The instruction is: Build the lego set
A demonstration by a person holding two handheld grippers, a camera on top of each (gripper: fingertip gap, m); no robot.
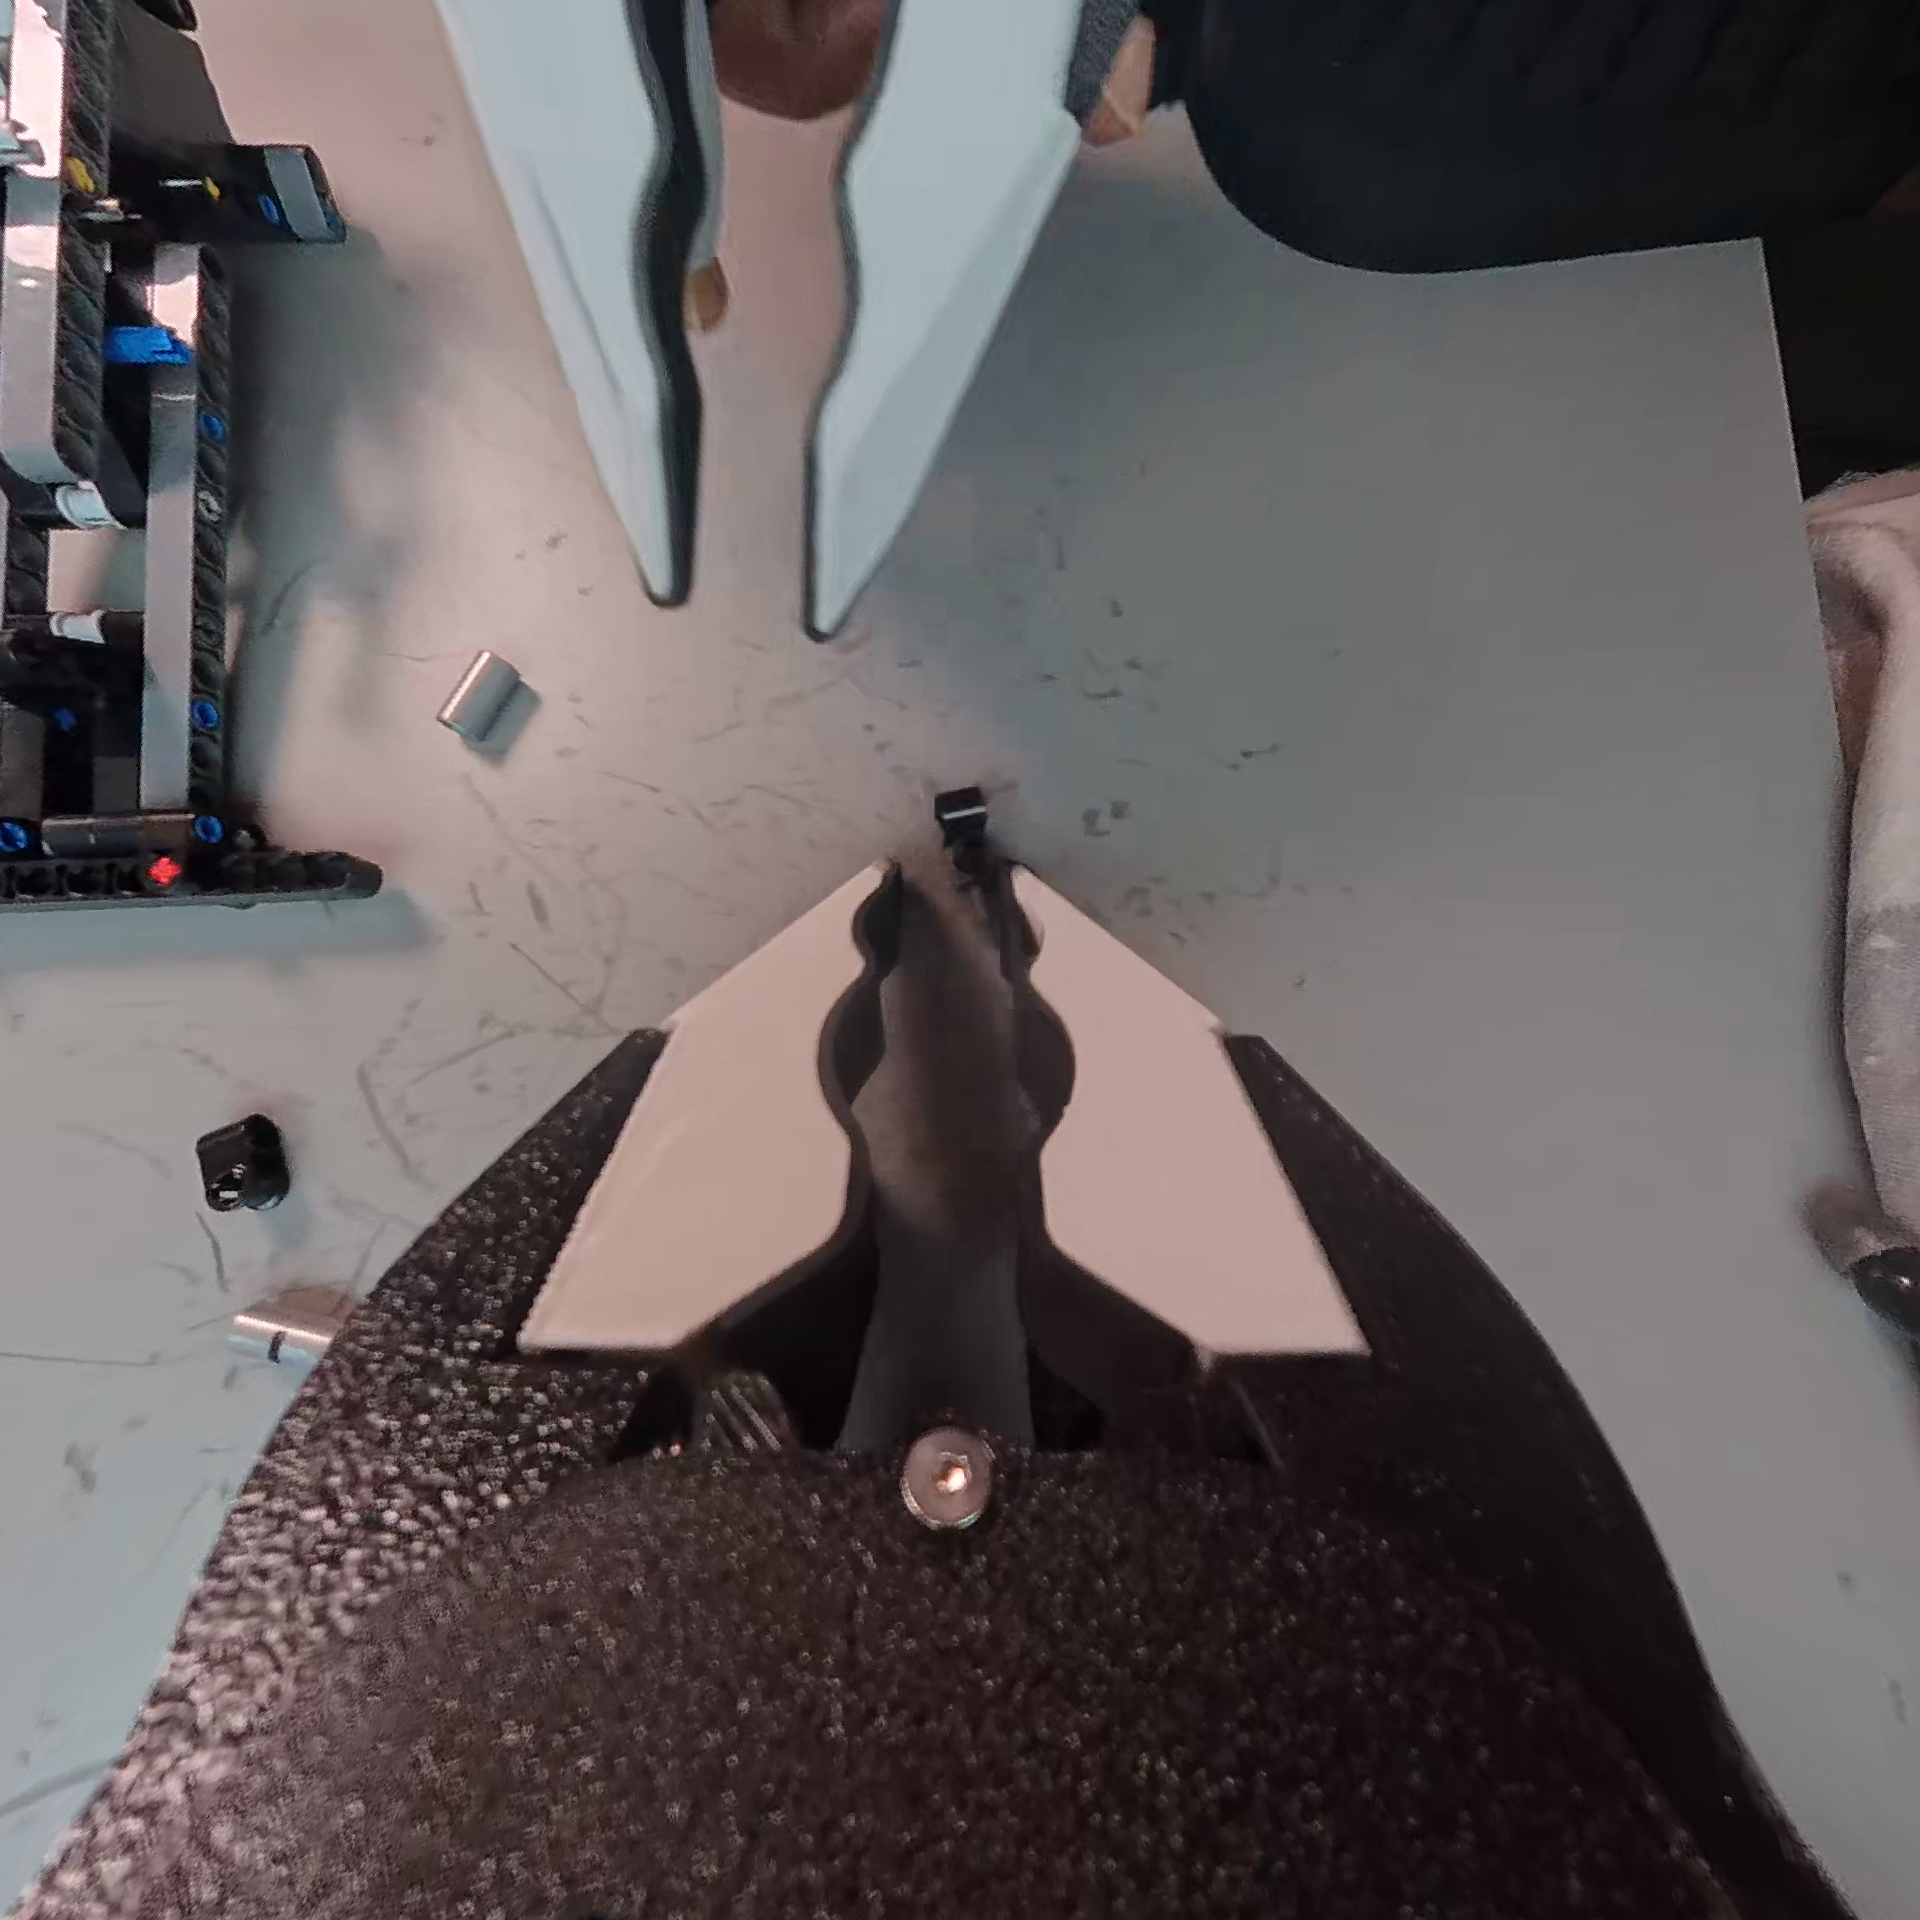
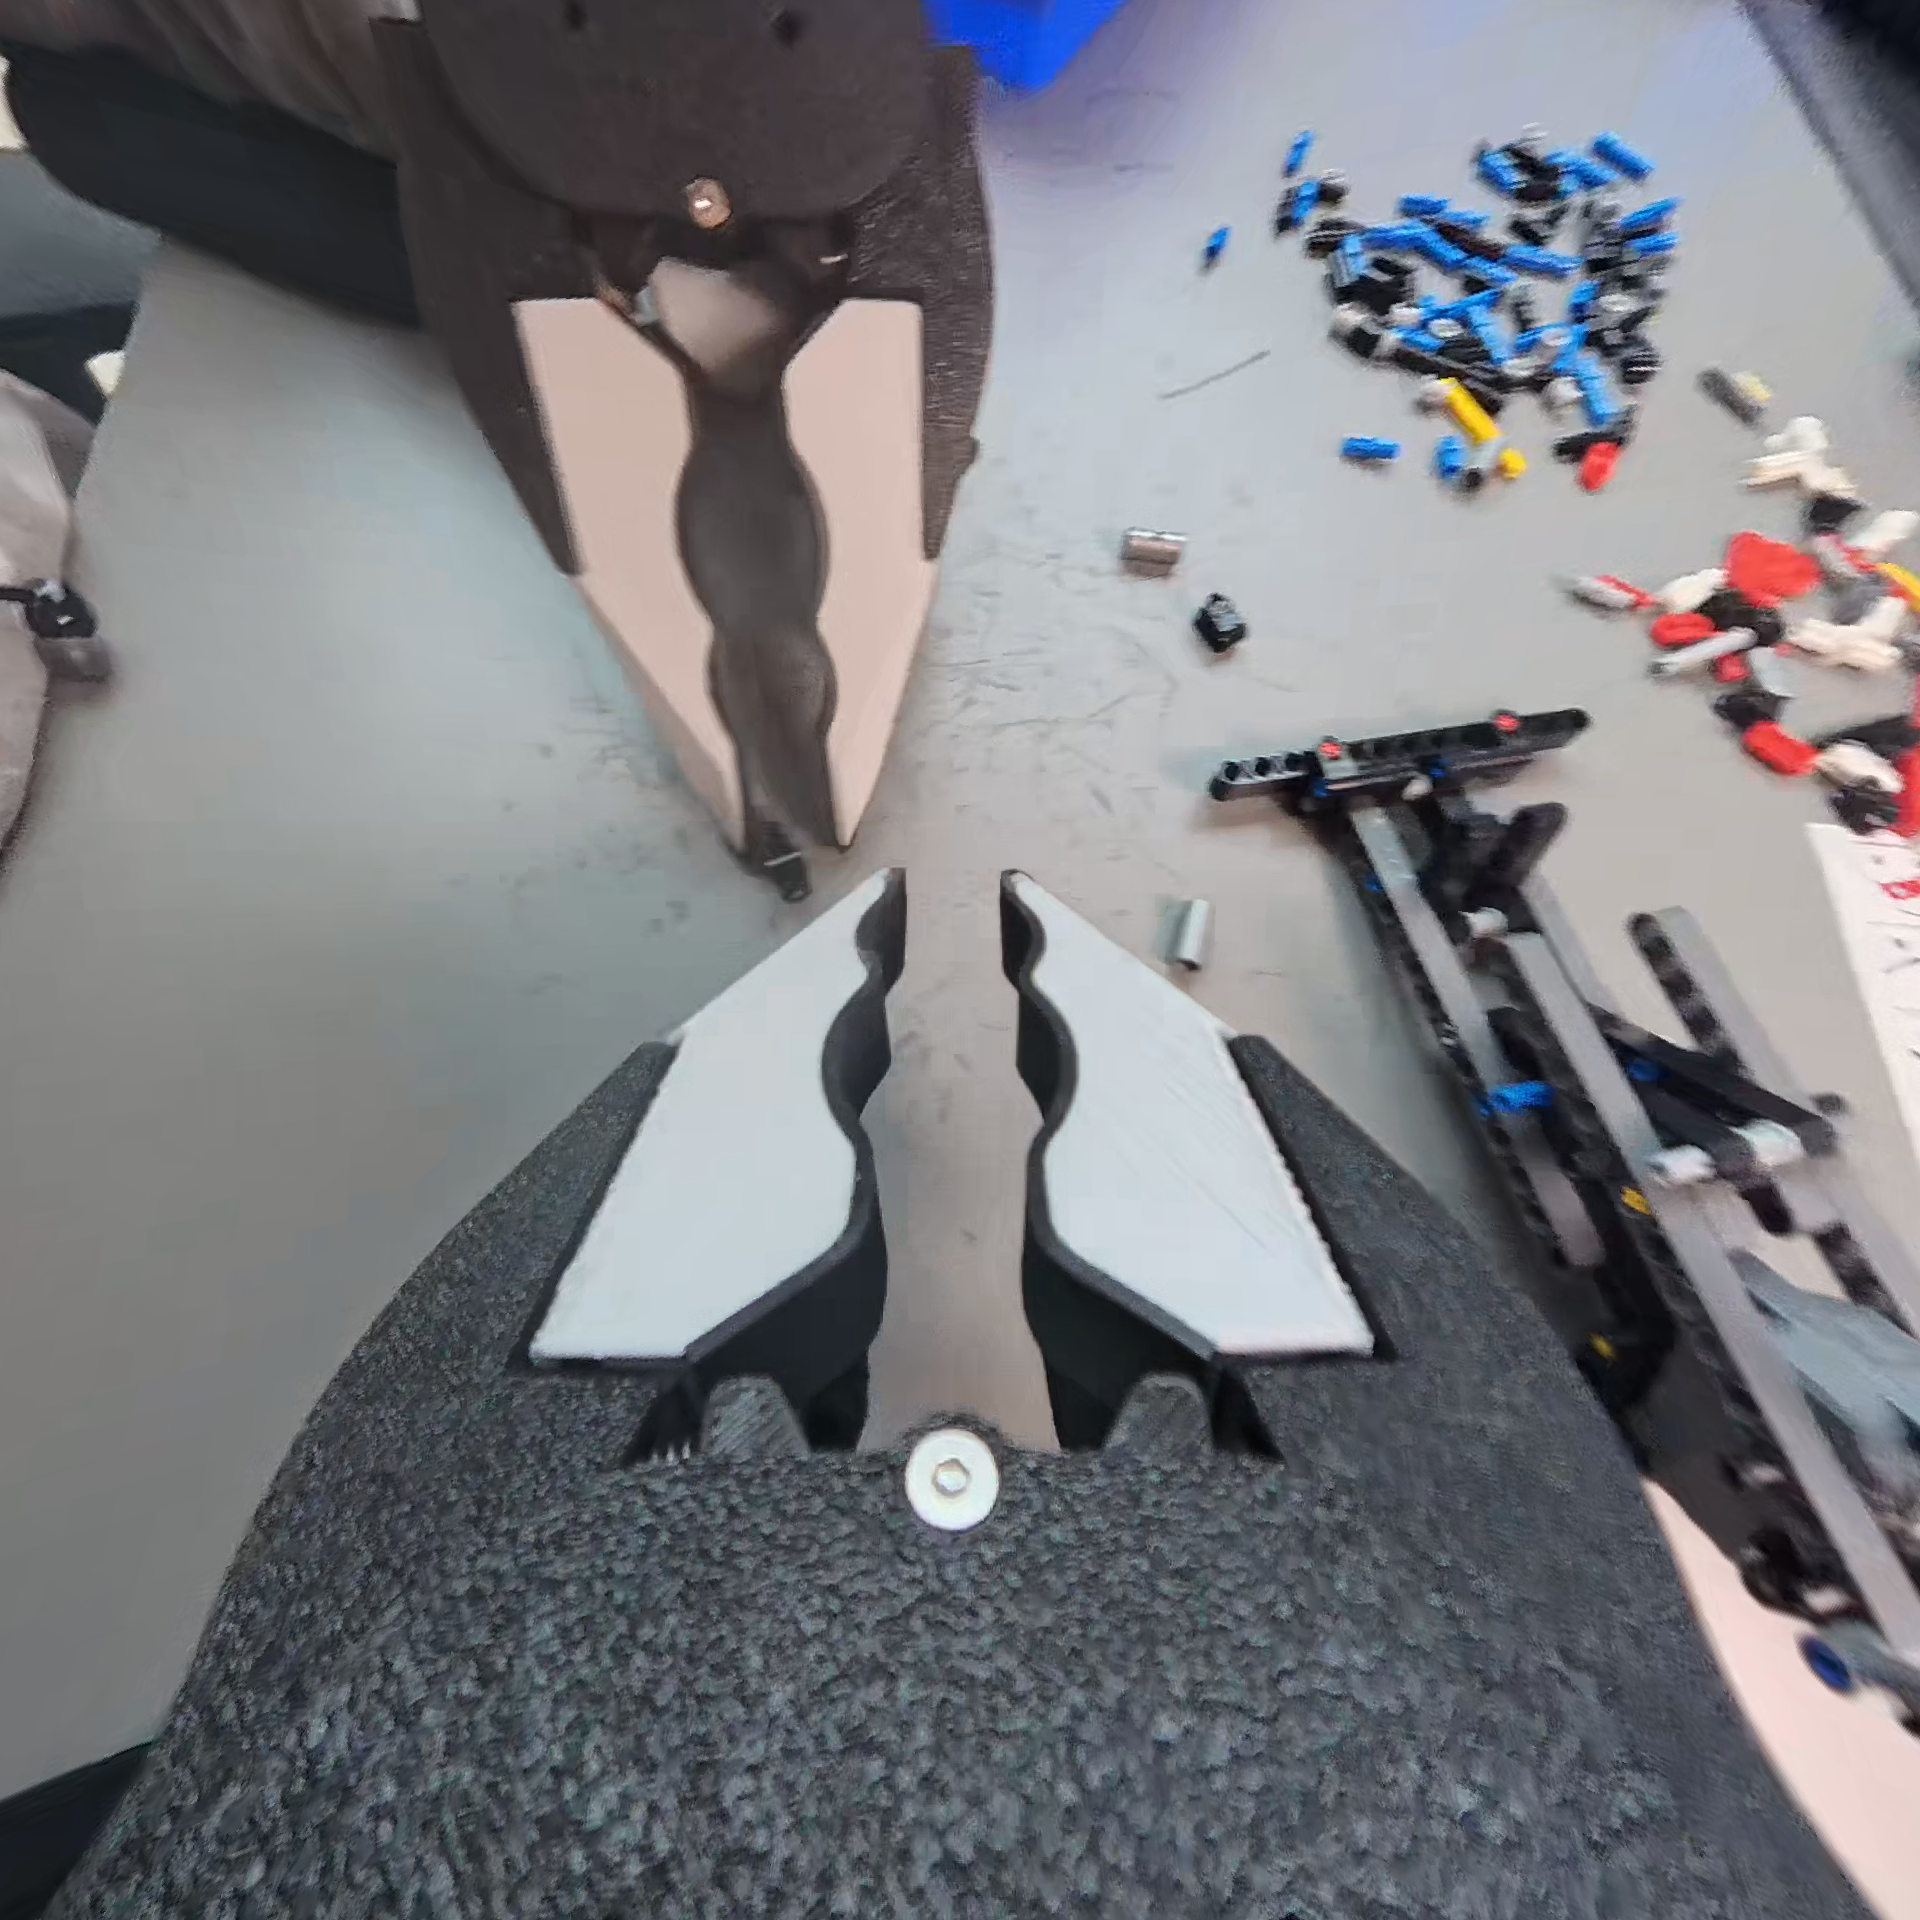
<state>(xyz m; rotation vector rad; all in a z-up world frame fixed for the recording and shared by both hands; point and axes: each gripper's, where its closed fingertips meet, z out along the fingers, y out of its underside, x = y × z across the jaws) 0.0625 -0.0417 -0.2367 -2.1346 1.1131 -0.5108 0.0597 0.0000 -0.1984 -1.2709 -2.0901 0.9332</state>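
Note:
My left gripper [image 1: 954, 873] is shut on a small black lego pin [image 1: 961, 819], which sticks out past its fingertips just above the grey table. In the right wrist view the left gripper [image 2: 792, 836] comes down from the top with the black pin [image 2: 787, 864] at its tips. My right gripper [image 2: 951, 883] is open and empty, with its tips close to the pin and facing the left gripper. It shows from above in the left wrist view [image 1: 743, 613]. The partly built black and grey lego frame [image 2: 1558, 1039] lies to the right; it also shows in the left wrist view [image 1: 114, 520].
Loose grey sleeves [image 2: 1188, 930] [image 2: 1153, 545] and a black connector [image 2: 1218, 621] lie near the frame. A pile of blue and black parts [image 2: 1507, 291] and red and white parts [image 2: 1787, 623] sit at the far right. A printed sheet [image 2: 1870, 935] lies at the right edge. There is about 6 centimeters between the tips of the two grippers.

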